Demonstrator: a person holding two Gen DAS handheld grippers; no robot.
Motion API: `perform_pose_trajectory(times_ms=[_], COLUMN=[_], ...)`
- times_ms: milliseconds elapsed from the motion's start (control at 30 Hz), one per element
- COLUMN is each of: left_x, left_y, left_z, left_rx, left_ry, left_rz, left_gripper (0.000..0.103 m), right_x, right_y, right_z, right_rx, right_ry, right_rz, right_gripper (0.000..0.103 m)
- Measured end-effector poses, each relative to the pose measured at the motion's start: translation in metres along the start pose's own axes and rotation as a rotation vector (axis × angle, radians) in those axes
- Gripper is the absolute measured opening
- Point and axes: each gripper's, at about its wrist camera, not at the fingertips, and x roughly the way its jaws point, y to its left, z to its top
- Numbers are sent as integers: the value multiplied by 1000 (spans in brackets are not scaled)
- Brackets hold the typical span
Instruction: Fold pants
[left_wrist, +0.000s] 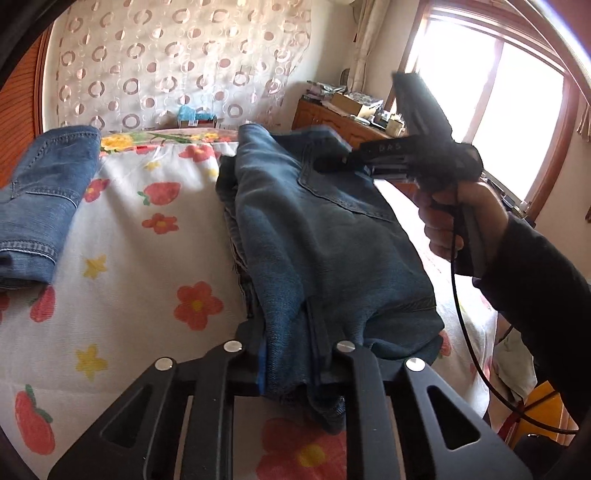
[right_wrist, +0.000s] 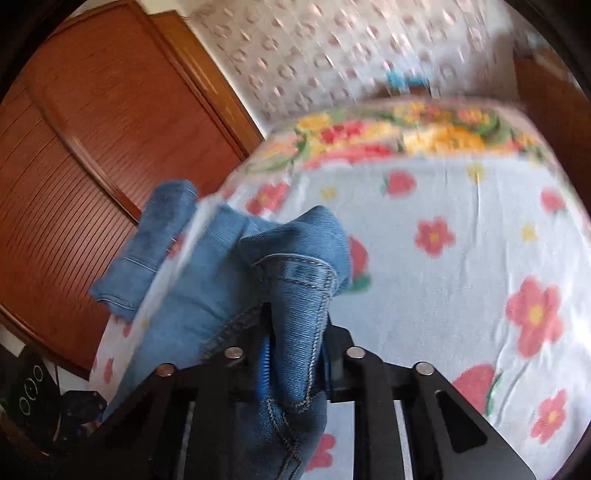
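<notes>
Bed (left_wrist: 155, 236) under a floral sheet; a second folded pair of jeans (left_wrist: 40, 206) lies at its left edge, well apart. The pants (left_wrist: 317, 236) stretch lengthwise away across the bed, held between both tools. Left gripper (left_wrist: 295, 354) fingers clenched on near denim edge; right gripper (right_wrist: 295, 350) fingers clenched on a bunched seam. Right wrist view motion-blurred

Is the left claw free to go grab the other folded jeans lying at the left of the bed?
Probably not yet. The left claw is shut on the dark jeans it holds up together with the right claw. The way across the floral sheet to the folded jeans looks open.
</notes>
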Motion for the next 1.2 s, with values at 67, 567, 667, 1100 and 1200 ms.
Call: perform_pose_trajectory(times_ms=[67,567,667,1100,1200], left_x=[-7,-106,-121,-109,-85], left_y=[0,59,93,201,223], left_z=[2,36,38,63,55], left_rx=[6,-31,-65,-81,-123], left_ry=[-20,-236,-249,-190,-116], left_rz=[-1,111,171,345,381], left_gripper=[15,15,15,15,15], right_x=[-14,-27,8,163,218], right_y=[19,153,180,173,168], right_z=[2,75,89,143,144], right_rx=[-43,-271,-294,-210,-219], right_ry=[-44,-236,-233,-194,-78], right_rz=[-20,77,111,167,80], right_gripper=[18,17,17,19,23])
